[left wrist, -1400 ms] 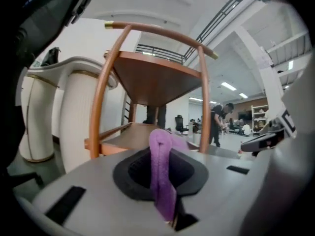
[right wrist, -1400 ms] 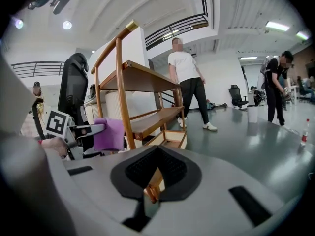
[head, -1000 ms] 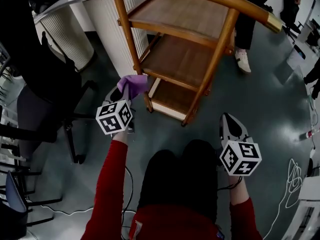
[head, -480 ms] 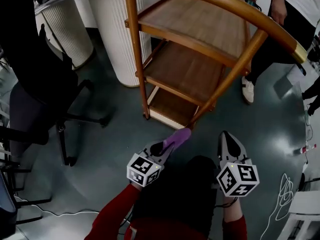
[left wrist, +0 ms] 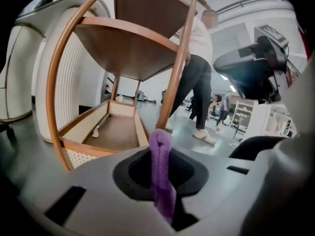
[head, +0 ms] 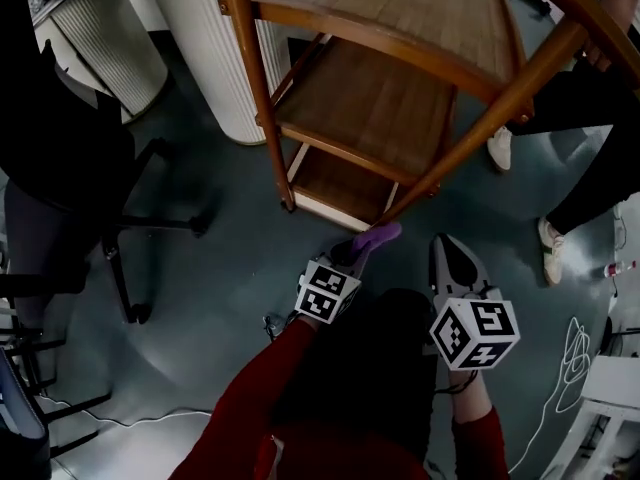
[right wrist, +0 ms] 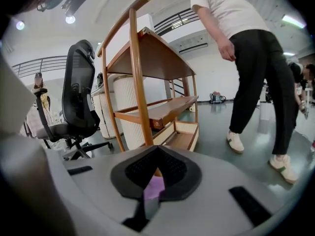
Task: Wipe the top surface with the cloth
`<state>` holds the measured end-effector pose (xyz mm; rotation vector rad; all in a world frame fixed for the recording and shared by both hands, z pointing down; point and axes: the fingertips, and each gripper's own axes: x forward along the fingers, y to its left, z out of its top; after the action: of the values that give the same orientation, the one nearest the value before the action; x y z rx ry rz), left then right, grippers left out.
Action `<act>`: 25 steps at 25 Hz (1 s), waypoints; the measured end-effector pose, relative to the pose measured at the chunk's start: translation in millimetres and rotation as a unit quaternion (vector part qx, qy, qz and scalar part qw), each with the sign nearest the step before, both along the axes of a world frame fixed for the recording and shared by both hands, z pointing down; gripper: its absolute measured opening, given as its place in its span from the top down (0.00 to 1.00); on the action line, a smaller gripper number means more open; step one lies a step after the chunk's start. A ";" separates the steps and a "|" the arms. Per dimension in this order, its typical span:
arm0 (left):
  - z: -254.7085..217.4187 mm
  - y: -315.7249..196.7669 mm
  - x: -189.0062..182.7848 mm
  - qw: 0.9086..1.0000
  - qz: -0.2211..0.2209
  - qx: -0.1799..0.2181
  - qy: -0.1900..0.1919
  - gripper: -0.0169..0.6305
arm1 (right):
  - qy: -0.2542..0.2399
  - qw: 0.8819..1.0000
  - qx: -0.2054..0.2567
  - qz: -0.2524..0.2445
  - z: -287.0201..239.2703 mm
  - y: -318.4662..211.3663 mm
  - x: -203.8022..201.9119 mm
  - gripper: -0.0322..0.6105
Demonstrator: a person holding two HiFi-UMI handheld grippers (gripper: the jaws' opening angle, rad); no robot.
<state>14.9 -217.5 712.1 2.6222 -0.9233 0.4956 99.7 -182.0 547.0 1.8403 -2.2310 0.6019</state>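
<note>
Left gripper (head: 350,253) clamped on purple cloth (head: 377,236) — low, near wooden cart (head: 372,108) leg; right gripper (head: 447,248) closed.

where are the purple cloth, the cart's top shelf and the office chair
purple cloth (left wrist: 161,173): left gripper view, middle of the strip between the jaws
top shelf (head: 400,8): head view, bare wood of its surface
office chair (right wrist: 79,90): right gripper view, its black backrest
</note>
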 end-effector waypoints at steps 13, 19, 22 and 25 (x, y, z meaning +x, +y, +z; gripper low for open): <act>2.0 -108.8 -147.7 0.973 -0.224 0.002 -0.065 0.90 | 0.004 0.994 -0.051 -0.096 36.0 -21.0 -71.9 0.95; 6.8 -109.2 -183.8 0.961 -0.263 -0.005 -0.086 0.90 | 0.007 0.992 -0.061 -0.109 43.7 -23.8 -81.5 0.95; 9.8 -93.9 -198.8 0.957 -0.276 -0.015 -0.089 0.90 | 0.010 0.991 -0.059 -0.119 42.6 -24.8 -89.6 0.95; -55.7 -73.8 -218.8 0.953 -0.294 0.044 -0.055 0.90 | 0.007 0.990 -0.056 -0.131 38.2 -17.1 -99.4 0.95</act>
<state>-203.9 -291.2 656.4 2.2400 -1.7112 0.4472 0.3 -199.1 585.2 1.4619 -2.3257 0.6454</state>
